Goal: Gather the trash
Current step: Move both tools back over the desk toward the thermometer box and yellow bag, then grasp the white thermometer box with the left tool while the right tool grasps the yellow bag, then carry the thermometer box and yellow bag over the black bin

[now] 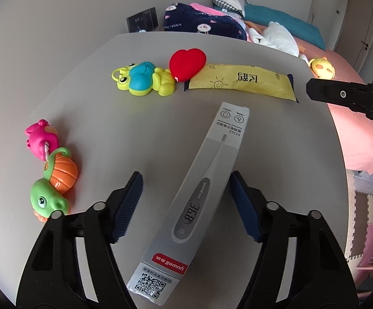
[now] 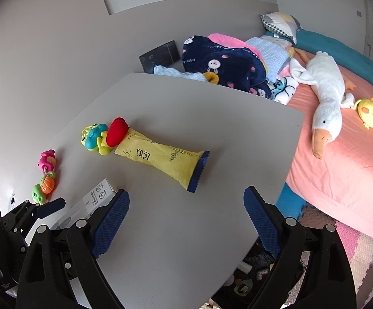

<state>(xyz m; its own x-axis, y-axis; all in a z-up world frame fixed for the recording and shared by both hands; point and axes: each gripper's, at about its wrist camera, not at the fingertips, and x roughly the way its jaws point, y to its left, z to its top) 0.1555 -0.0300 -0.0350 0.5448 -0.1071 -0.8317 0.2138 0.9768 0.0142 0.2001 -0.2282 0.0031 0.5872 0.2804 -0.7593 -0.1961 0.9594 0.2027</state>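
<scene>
Claws both gape: left claw (image 1: 186, 203) straddles the thermometer box (image 1: 194, 206), right claw (image 2: 186, 221) over table (image 2: 186, 108).

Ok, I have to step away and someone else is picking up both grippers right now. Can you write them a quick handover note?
Left hand-held gripper: open, its fingers on either side of the thermometer box, which lies flat on the table; not yet gripped.
Right hand-held gripper: open and empty, over the near table edge, aimed toward the yellow wrapper.
The yellow wrapper lies mid-table, its far end against the red heart and frog toy. More toys sit by the wall.
Done: nothing collected that these views show.
Left: probably close on the box, then take the wrapper; no bin is visible.
</scene>
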